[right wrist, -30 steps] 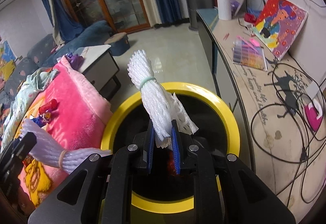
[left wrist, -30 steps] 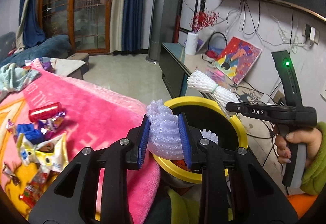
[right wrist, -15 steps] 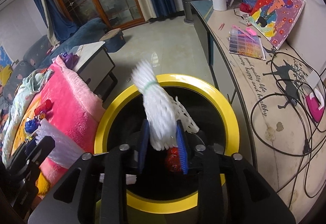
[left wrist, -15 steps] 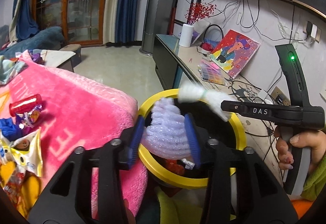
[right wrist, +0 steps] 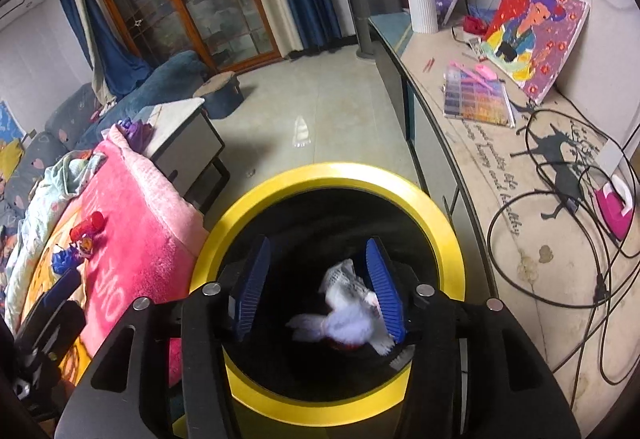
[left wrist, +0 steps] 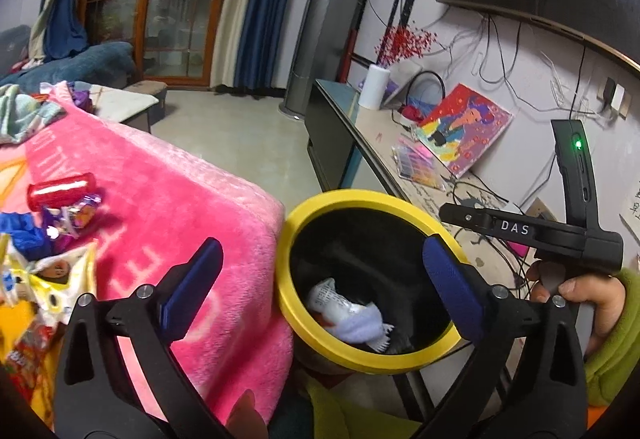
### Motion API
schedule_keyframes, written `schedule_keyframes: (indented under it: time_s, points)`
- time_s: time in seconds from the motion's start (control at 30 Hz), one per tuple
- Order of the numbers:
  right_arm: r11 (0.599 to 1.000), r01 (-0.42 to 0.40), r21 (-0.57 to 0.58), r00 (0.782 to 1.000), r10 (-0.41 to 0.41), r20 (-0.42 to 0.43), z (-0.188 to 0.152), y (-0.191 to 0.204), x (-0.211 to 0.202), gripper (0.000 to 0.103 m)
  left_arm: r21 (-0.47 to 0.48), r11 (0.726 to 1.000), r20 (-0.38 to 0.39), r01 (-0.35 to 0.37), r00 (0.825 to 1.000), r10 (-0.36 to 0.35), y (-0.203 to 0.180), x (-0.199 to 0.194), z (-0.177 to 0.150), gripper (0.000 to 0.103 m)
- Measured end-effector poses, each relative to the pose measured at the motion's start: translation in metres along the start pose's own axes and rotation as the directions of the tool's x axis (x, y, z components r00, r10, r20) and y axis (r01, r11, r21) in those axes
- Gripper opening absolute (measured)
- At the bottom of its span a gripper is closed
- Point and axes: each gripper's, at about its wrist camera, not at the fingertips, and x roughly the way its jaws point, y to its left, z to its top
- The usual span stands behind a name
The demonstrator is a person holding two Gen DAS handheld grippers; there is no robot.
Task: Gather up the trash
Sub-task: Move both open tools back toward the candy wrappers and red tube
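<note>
A black bin with a yellow rim (left wrist: 352, 196) (right wrist: 328, 175) stands against the pink blanket (left wrist: 168, 199). My left gripper (left wrist: 320, 251) hangs over the bin's near edge; its jaws are opening wide and nothing is between them. Pale foam nets (left wrist: 348, 315) lie in the bin. My right gripper (right wrist: 318, 245) is above the bin mouth, jaws opening. A blurred white foam net (right wrist: 348, 315) drops free below them, close by the right pad. A red wrapper (left wrist: 60, 195), a purple candy wrapper (left wrist: 76, 217) and a yellow snack bag (left wrist: 52, 279) lie on the blanket.
A long low counter (right wrist: 480, 167) runs along the right wall and holds a painting (right wrist: 532, 35), a colour chart, a white vase (right wrist: 422, 5) and loose cables. A hand in a green sleeve (left wrist: 576, 291) holds the right gripper. A low table (right wrist: 180, 135) and a blue sofa stand behind the blanket.
Both grippers have opened. The lilac foam net has left my left jaws and the white one my right jaws; both have dropped into the bin.
</note>
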Motion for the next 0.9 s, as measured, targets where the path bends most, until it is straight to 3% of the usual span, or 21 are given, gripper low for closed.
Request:
schedule_keyframes:
  time_s: [0.23, 0.33, 0.6, 0.9]
  points:
    - [0.999, -0.005, -0.048, 0.996, 0.009, 0.089, 0.004, 0.016, -0.020, 0.051, -0.040, 0.998, 0.058, -0.052, 0.997, 0.055, 0.017, -0.027, 0.006, 0.092]
    - [0.998, -0.005, -0.066, 0.992, 0.013, 0.123, 0.004, 0.025, -0.028, 0.065, -0.054, 0.995, 0.085, -0.080, 0.993, 0.084, 0.025, -0.038, 0.009, 0.092]
    - [0.987, -0.029, -0.159, 0.979, 0.060, 0.195, 0.000, 0.055, -0.048, 0.066, -0.104, 0.986, 0.134, -0.133, 0.980, 0.146, 0.049, -0.063, 0.014, 0.092]
    - [0.962, -0.065, -0.264, 0.976, 0.117, 0.186, -0.012, 0.090, -0.052, 0.066, -0.173, 0.969, 0.167, -0.176, 0.964, 0.205, 0.074, -0.088, 0.015, 0.092]
